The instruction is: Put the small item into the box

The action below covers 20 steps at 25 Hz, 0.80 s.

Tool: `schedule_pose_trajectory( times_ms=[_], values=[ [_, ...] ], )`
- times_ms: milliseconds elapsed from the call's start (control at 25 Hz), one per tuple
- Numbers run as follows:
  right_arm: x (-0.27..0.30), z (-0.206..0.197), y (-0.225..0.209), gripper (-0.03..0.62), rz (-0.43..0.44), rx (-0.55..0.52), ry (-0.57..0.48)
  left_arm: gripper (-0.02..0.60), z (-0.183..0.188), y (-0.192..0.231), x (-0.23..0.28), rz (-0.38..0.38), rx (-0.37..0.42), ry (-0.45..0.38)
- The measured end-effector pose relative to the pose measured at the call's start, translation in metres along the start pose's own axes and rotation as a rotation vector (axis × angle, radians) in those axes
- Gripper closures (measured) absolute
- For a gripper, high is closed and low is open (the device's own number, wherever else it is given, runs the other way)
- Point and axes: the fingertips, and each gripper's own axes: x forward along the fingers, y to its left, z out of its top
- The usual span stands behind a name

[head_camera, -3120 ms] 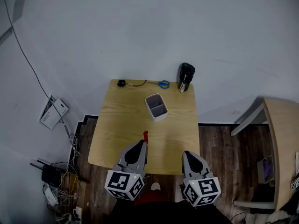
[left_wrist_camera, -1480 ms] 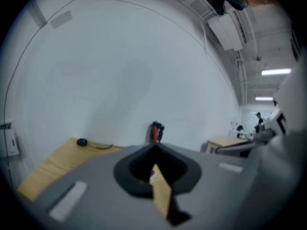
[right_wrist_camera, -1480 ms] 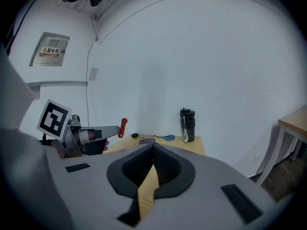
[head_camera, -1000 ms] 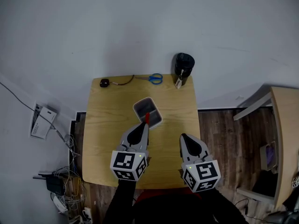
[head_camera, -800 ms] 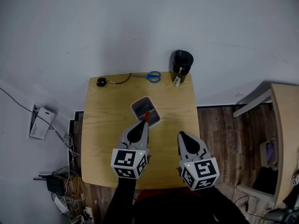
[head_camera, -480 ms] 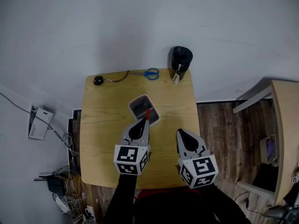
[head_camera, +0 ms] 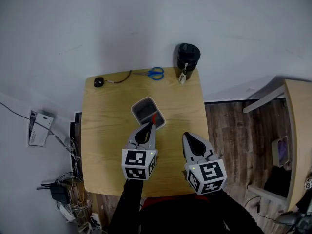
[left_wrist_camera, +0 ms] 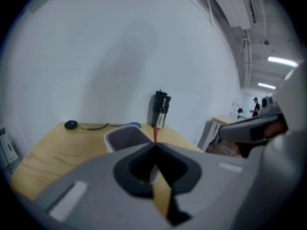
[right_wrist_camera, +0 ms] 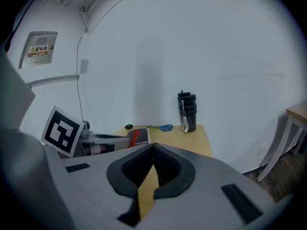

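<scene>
A small red stick-like item pokes out of the tips of my left gripper, which is shut on it. Its tip hangs over the near right edge of the white box with a grey inside, in the middle of the wooden table. In the left gripper view the red item rises from the closed tips, with the box just behind. My right gripper is shut and holds nothing, to the right of the left one over the table's near part. From the right gripper view the red item shows beside the box.
At the table's far edge lie blue scissors, a black puck with a cable and a black tagged bottle at the far right corner. Another wooden table stands at the right. Cables and adapters lie on the floor at left.
My left gripper carried the red item from the table's near edge forward to the box. The right gripper came forward with it. In the last second little has moved.
</scene>
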Motion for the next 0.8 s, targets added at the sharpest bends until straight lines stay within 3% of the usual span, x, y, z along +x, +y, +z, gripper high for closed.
schedule_pose_trajectory(
  times_ms=[800],
  values=[
    [0.016, -0.012, 0.001, 0.586, 0.028, 0.004, 0.044, 0.574, -0.021, 0.004, 0.013, 0.030, 0.036, 0.083]
  ],
)
